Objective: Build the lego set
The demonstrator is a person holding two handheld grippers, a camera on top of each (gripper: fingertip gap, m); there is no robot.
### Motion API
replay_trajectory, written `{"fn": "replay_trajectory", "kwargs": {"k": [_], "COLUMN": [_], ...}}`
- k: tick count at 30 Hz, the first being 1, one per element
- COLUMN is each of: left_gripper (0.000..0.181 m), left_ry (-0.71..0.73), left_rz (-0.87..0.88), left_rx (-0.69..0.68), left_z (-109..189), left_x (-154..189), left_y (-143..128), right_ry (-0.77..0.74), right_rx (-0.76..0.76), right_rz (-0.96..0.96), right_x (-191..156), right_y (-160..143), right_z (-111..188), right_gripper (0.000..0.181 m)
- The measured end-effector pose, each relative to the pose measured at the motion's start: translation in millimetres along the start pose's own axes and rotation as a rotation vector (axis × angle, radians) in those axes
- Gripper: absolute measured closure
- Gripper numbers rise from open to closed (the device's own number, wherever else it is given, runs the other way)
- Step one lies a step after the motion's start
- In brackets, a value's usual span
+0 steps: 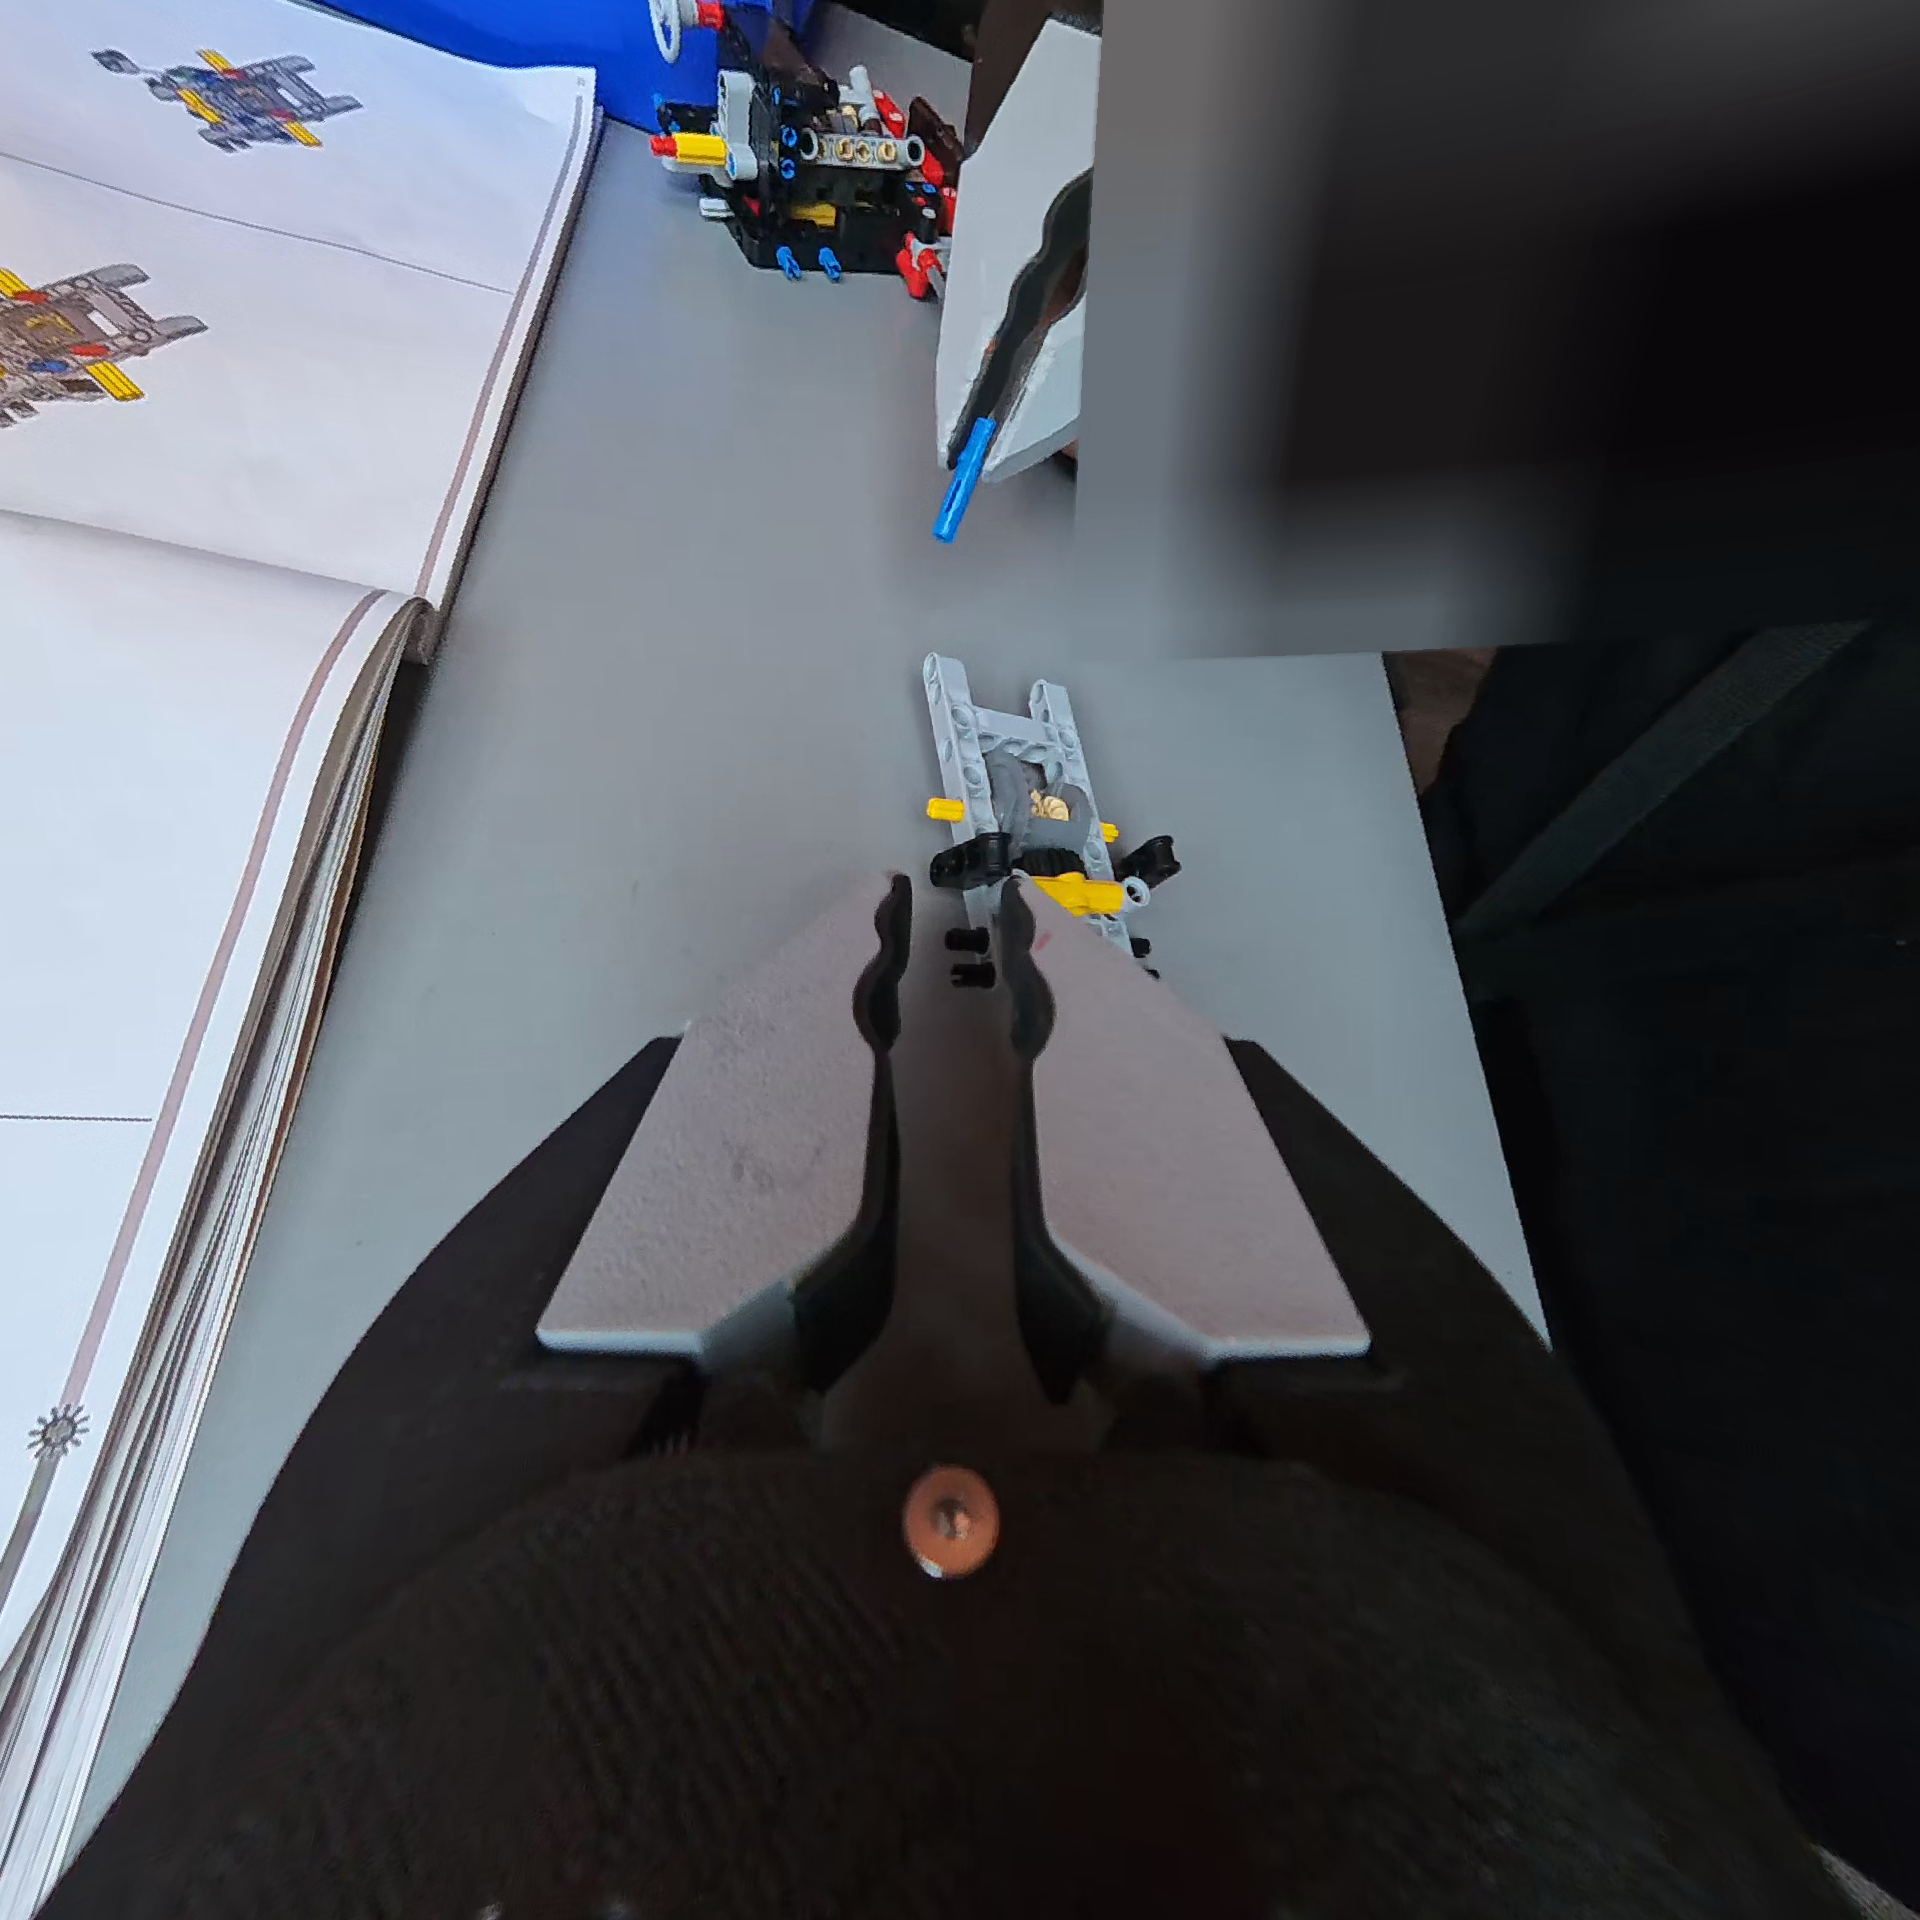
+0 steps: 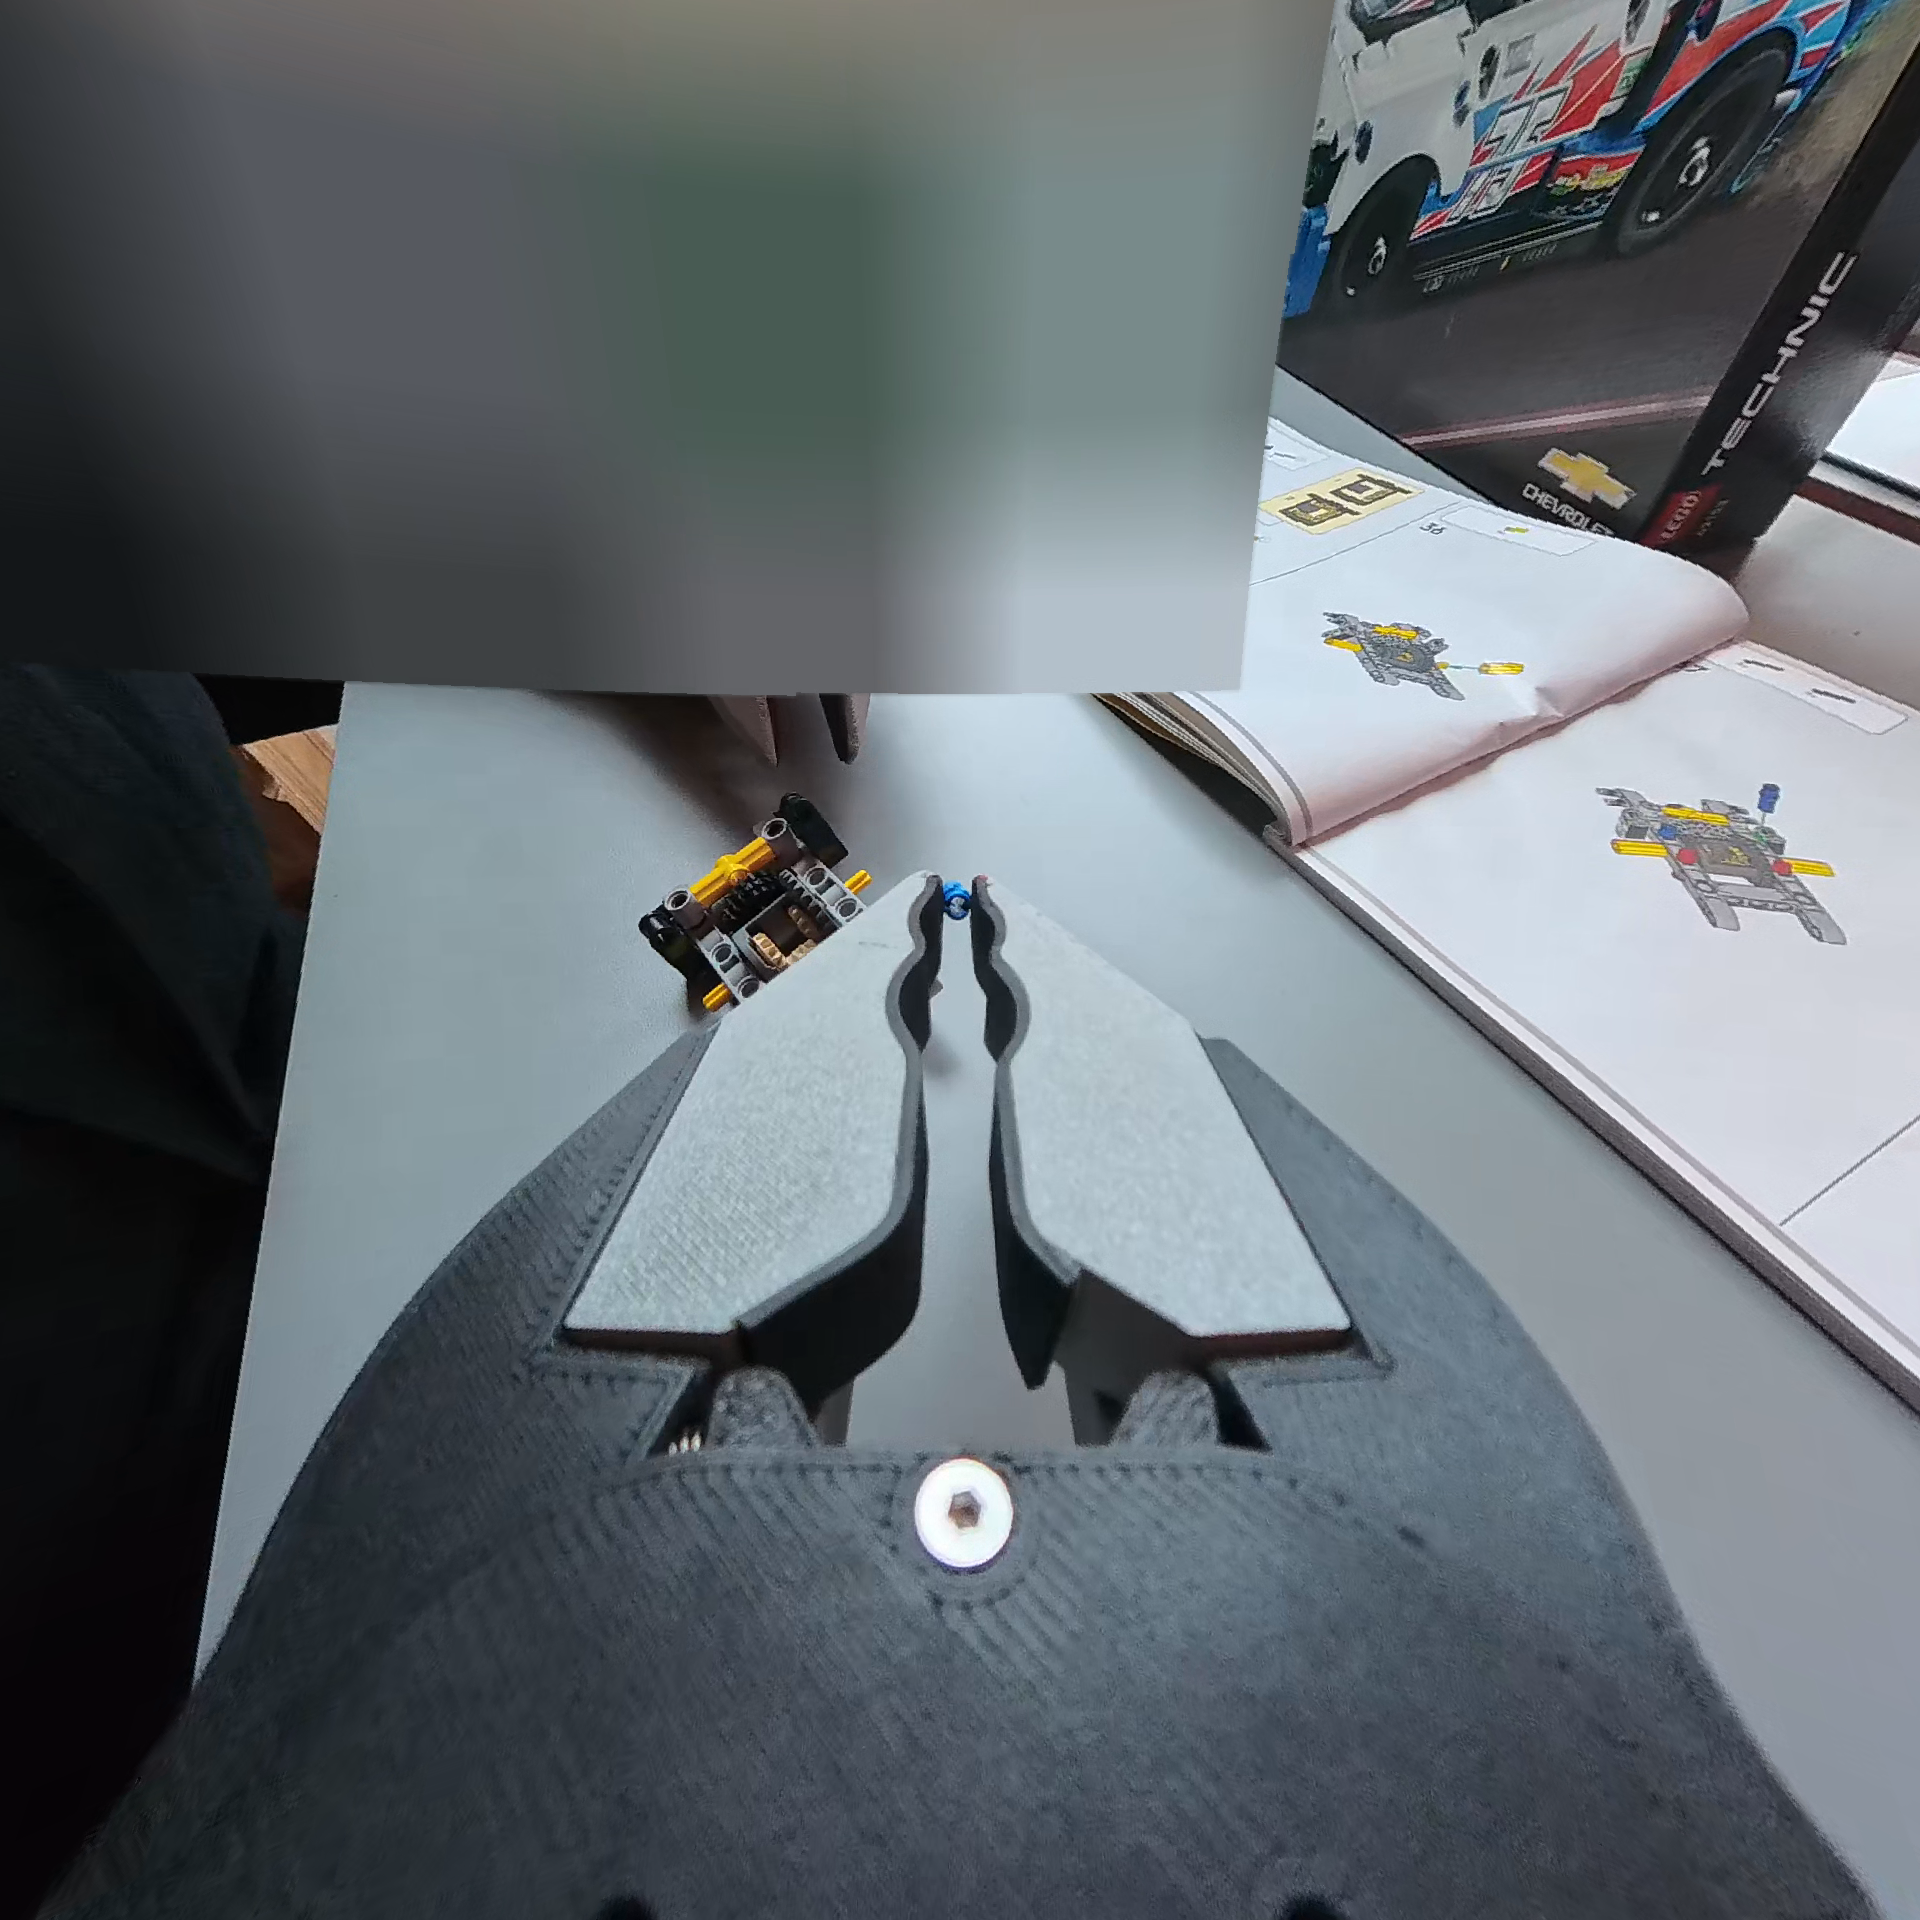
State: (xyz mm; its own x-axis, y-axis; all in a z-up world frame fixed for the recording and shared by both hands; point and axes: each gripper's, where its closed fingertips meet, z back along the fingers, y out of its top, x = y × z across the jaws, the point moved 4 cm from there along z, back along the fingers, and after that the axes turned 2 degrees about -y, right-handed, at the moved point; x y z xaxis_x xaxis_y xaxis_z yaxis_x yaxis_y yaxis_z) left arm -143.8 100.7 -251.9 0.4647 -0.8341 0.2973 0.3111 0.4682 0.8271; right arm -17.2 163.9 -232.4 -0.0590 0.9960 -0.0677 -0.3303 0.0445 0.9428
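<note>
A small grey frame with yellow axles and black connectors lies on the grey table; it also shows in the right wrist view. My left gripper is open and empty just in front of it, with two small black pins showing between the fingers. My right gripper is shut on a small blue pin and holds it above the table. From the left wrist view the right gripper is farther back, with the blue pin sticking out of its tip.
An open instruction booklet lies along the table's left side and shows in the right wrist view. A larger black, red and blue assembly stands at the back by a blue box. The set's box stands behind the booklet. The table edge is close on the right. Left tips to right tips: about 9 cm.
</note>
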Motion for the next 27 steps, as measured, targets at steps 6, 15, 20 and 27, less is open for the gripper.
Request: {"fn": "replay_trajectory", "kwargs": {"k": [6,15,20,27], "left_gripper": [0.167,0.167,0.167,0.167], "left_ry": [0.005,0.005,0.005,0.008], "left_rz": [-0.003,-0.002,-0.002,-0.005], "left_rx": [-0.001,-0.003,-0.003,-0.006], "left_z": [-0.1,-0.4,-0.4,-0.7], "left_x": [-0.1,-0.2,-0.1,-0.1], "left_y": [-0.1,-0.4,-0.4,-0.5], "right_ry": [0.000,0.001,0.002,0.003], "right_rx": [-0.001,-0.002,-0.001,-0.003], "right_rz": [0.002,0.006,0.005,0.007], "right_x": [-0.3,-1.2,-1.2,-1.7], "right_y": [0.0,-0.2,-0.2,-0.3], "right_z": [-0.3,-0.5,-0.4,-0.5], "right_gripper": [0.180,0.180,0.180,0.180]}}
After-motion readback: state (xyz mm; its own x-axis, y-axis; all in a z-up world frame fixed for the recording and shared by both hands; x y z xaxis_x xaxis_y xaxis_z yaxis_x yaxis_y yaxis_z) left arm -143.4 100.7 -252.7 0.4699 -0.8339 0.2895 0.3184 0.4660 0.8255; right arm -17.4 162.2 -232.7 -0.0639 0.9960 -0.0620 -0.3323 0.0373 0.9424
